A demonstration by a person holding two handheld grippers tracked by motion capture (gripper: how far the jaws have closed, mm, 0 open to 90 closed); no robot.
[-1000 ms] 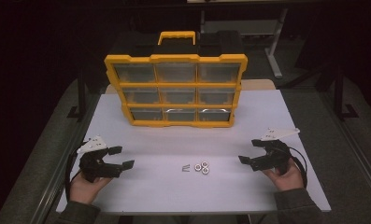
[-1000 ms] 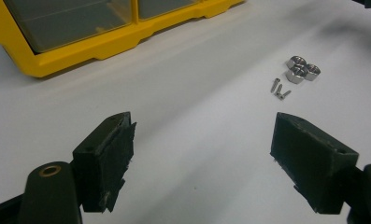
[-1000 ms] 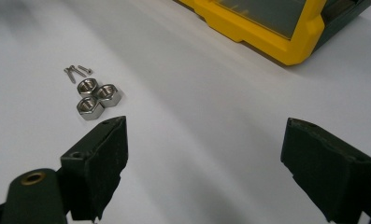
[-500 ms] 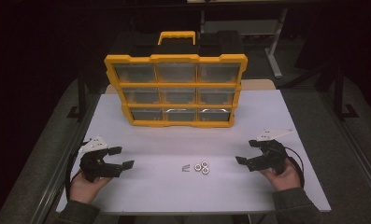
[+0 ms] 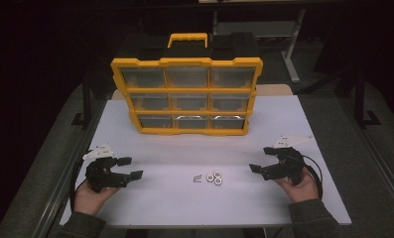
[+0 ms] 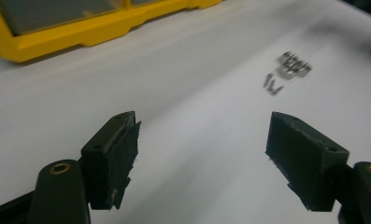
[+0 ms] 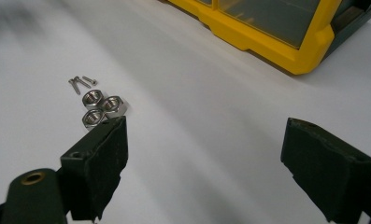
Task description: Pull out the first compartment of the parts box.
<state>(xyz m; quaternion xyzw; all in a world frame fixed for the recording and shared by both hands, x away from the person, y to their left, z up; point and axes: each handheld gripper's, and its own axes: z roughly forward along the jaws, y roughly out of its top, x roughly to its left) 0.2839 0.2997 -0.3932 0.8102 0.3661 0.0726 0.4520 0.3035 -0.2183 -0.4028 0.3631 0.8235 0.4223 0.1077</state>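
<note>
Three steel hex nuts (image 5: 215, 177) and small screws (image 5: 197, 178) lie mid-counter between left gripper (image 5: 128, 167) and right gripper (image 5: 260, 158), both wide, empty; left's jaws just narrowing slightly. Yellow drawer organizer (image 5: 186, 63) behind; white counter (image 5: 184, 208), dark room.

From the high view you look into a dark room; only the white worktop (image 5: 284, 119) is lit, evenly and from above, while the floor and far background sink into near black. Shadows under both hands are faint and soft. The yellow organiser (image 5: 186, 96) stays readable, with a pale glint on two lower drawer fronts, perhaps a reflection. The picture is slightly grainy and soft.

In the left gripper view your nuts (image 6: 293, 65) and screws (image 6: 272, 85) are smeared by blur, and the far right corner is streaked. In the right gripper view the nuts (image 7: 101, 108) look crisp, though the far left corner is hazy and shadowed.
</note>
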